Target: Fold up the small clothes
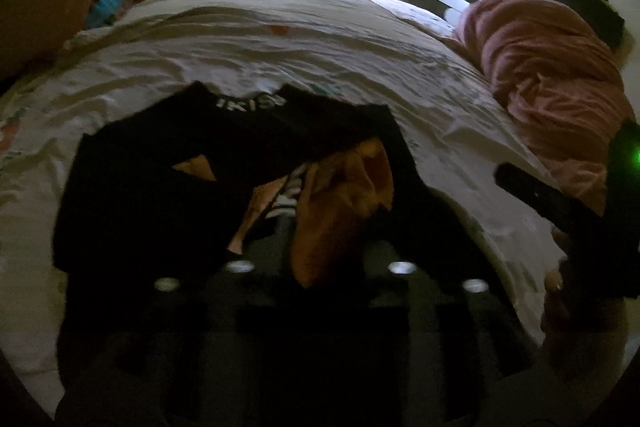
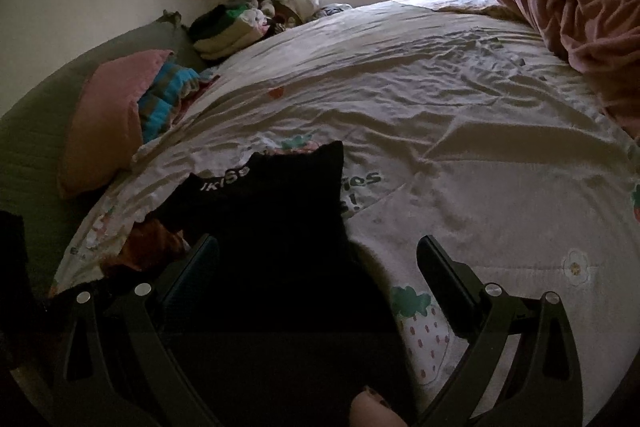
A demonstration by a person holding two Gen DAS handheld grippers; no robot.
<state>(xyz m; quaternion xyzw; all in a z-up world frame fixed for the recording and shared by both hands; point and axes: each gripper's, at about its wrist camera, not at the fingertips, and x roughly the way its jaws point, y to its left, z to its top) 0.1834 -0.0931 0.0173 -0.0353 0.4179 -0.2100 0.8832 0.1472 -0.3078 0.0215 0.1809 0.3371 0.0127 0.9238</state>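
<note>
A small black garment (image 1: 208, 163) with orange patches and white letters at its waistband lies on the white printed bedsheet (image 1: 280, 39). My left gripper (image 1: 286, 227) is shut on the orange and black cloth at the garment's near edge and lifts it. The right gripper shows at the right edge of this view (image 1: 560, 203). In the right wrist view the same garment (image 2: 280, 227) lies between the spread fingers. My right gripper (image 2: 318, 247) is open over its near part, with nothing held.
A pink rumpled blanket (image 1: 552, 83) lies at the bed's right side. A pink pillow (image 2: 108, 119) and a blue striped cloth (image 2: 168, 95) lie on the left. A pile of folded clothes (image 2: 228, 31) sits by the wall near the window.
</note>
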